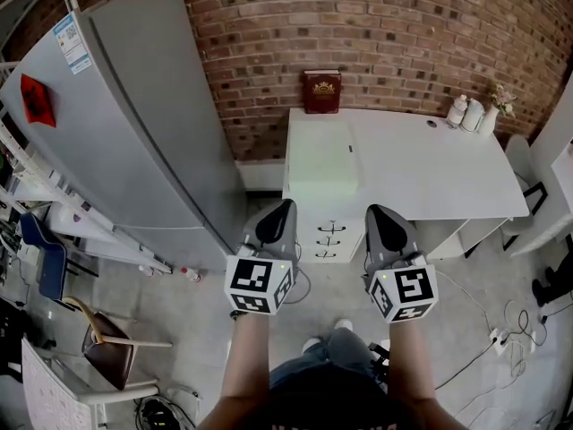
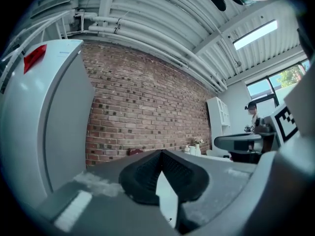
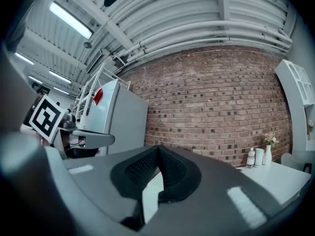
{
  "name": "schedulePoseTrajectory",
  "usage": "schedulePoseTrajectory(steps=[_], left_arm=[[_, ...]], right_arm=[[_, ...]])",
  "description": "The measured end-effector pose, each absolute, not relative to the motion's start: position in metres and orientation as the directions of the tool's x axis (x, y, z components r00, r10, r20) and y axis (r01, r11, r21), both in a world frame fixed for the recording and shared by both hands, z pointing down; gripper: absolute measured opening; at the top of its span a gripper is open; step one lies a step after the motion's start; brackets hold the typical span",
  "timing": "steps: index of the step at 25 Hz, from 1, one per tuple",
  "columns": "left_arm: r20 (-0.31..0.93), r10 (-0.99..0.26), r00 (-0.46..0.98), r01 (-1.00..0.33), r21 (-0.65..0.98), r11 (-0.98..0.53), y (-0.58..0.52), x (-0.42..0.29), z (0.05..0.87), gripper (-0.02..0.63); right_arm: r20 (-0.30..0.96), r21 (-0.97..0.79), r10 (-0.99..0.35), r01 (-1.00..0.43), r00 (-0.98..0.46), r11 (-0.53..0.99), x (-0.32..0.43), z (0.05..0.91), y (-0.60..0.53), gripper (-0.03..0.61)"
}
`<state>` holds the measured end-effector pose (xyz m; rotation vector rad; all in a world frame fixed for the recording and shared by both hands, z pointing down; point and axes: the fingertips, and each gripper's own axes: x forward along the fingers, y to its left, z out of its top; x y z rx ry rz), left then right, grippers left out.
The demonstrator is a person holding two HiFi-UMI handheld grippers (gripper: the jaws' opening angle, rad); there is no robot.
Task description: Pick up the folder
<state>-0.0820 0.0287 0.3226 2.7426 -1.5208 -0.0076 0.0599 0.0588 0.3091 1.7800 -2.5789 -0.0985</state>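
The pale green folder [image 1: 322, 164] lies flat on the left part of the white tabletop [image 1: 430, 168], reaching toward its front edge. It looks thin, light, smooth and probably floppy, so pinching that near edge seems best. The left tool [image 1: 274, 220] and right tool [image 1: 383, 222] are closed, empty and well short of it.

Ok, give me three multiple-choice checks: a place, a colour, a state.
1. Where is the folder? A. on the desk's left part B. on the floor C. in a gripper
2. The box against the brick wall is: A. blue B. dark red C. yellow
3. The two grippers are: A. wide open B. shut on the folder C. shut, empty
Answers: 1 A, it lies flat on the white desk; 2 B, seen in the head view; 3 C, left gripper and right gripper show jaws together, nothing between.
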Motion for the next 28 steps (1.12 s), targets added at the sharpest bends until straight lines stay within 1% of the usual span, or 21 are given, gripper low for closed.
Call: schedulePoseTrajectory(steps=[7, 14, 28], left_arm=[[0.028, -0.857, 0.515, -0.857, 0.002, -0.515, -0.028, -0.081, 0.339, -0.003], [0.054, -0.875, 0.481, -0.877, 0.019, -0.480, -0.111, -0.075, 0.352, -0.003], [0.205, -0.895, 0.396, -0.918, 0.090, -0.385, -0.279, -0.066, 0.394, -0.003]], right_arm=[[-0.024, 0.039, -0.932, -0.932, -0.360, 0.359, 0.066, 0.322, -0.003, -0.002], [-0.009, 0.022, -0.929, -0.929, -0.370, 0.370, 0.084, 0.332, -0.087, -0.002], [0.096, -0.062, -0.892, -0.897, -0.441, 0.437, 0.126, 0.363, -0.271, 0.000]])
